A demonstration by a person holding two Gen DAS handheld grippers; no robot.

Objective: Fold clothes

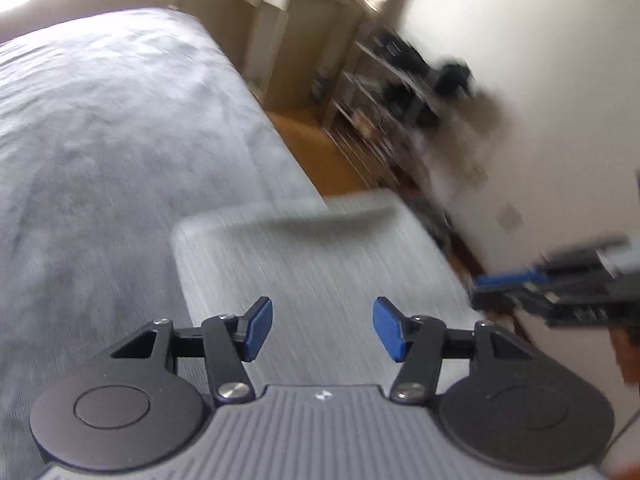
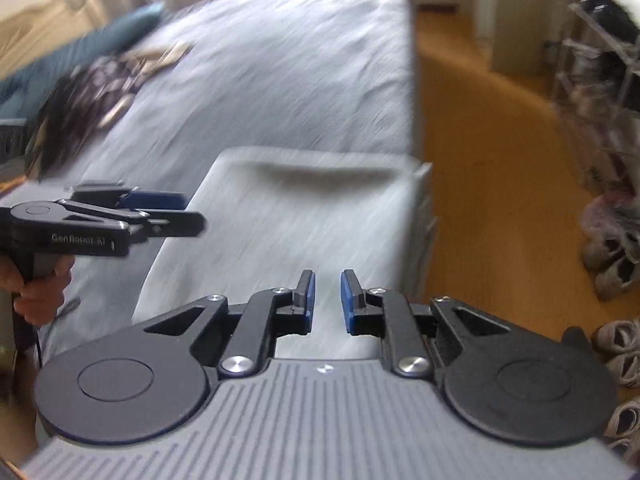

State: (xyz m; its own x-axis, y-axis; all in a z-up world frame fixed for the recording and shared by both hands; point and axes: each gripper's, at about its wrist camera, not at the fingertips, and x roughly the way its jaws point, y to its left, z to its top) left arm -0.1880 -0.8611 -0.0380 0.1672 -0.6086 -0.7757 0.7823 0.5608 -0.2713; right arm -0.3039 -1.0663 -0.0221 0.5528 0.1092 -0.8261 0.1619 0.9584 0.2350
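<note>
A folded light grey garment (image 1: 312,248) (image 2: 304,216) lies flat on the near corner of the bed (image 1: 100,120) (image 2: 280,60). My left gripper (image 1: 322,320) hovers over its near edge, wide open, with nothing between its blue pads. My right gripper (image 2: 327,284) also hangs over the garment. Its jaws stand a narrow gap apart and hold nothing. Each gripper shows in the other's view: the right gripper (image 1: 500,280) at the garment's right edge, the left gripper (image 2: 160,208) at its left edge, held by a hand (image 2: 40,292). Both views are motion-blurred.
A dark pile of clothes (image 2: 92,88) and a blue pillow (image 2: 100,44) lie at the bed's far left. Wooden floor (image 2: 480,160) runs along the right of the bed, with a metal shelf rack (image 1: 384,92) (image 2: 600,60) and shoes (image 2: 612,256) by the wall.
</note>
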